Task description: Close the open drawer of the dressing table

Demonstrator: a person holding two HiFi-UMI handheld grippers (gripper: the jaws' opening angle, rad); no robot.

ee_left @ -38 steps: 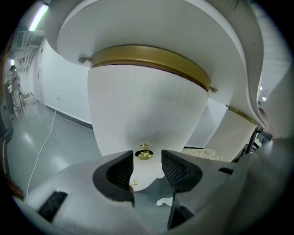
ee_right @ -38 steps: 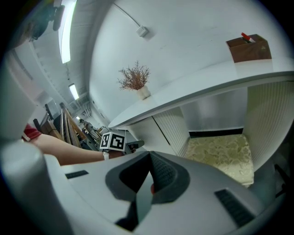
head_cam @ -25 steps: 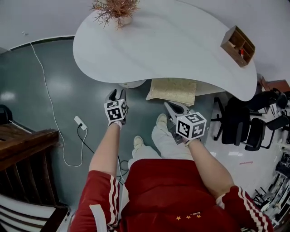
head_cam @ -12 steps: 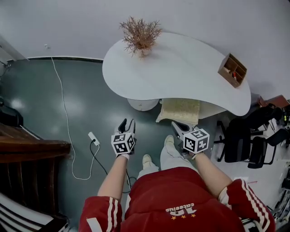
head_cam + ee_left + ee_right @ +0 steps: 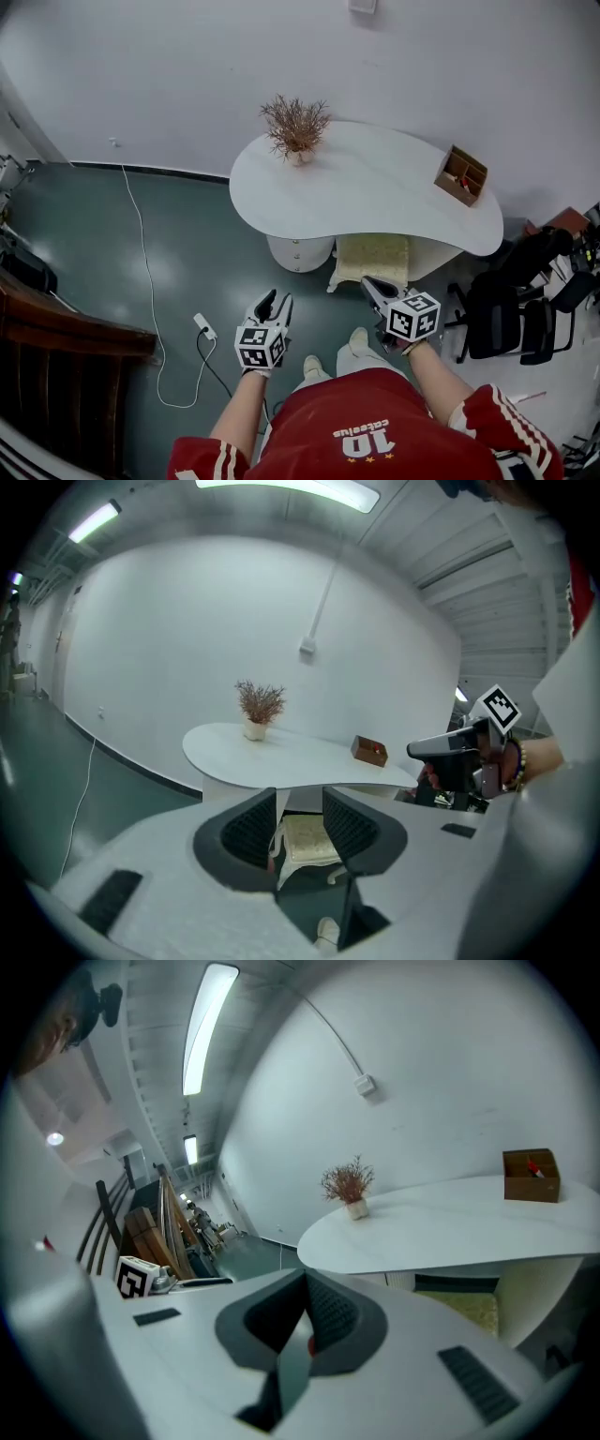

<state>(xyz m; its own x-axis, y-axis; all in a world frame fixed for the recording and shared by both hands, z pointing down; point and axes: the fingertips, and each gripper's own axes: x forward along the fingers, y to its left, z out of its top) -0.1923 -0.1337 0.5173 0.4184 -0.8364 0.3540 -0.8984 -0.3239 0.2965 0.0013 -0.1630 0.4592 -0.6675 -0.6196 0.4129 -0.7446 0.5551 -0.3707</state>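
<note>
The dressing table (image 5: 375,183) has a white kidney-shaped top on a round white pedestal (image 5: 300,251), and it also shows in the left gripper view (image 5: 281,757). From here I cannot make out any drawer standing out. A cream-cushioned stool (image 5: 372,258) is tucked under it. My left gripper (image 5: 276,302) hangs in the air well short of the table, open, with nothing between its fingers (image 5: 251,827). My right gripper (image 5: 368,281) floats near the stool's front with its jaws together and nothing in them (image 5: 307,1288).
A dried plant in a pot (image 5: 295,127) and a small wooden box (image 5: 460,175) stand on the table top. A white power strip (image 5: 203,326) and its cable lie on the green floor at left. Black chairs (image 5: 511,309) crowd the right, dark wooden furniture (image 5: 56,347) the left.
The table now looks smaller and farther off, with more wall in view. Both grippers have risen and sit lower in the picture, farther from the table edge.
</note>
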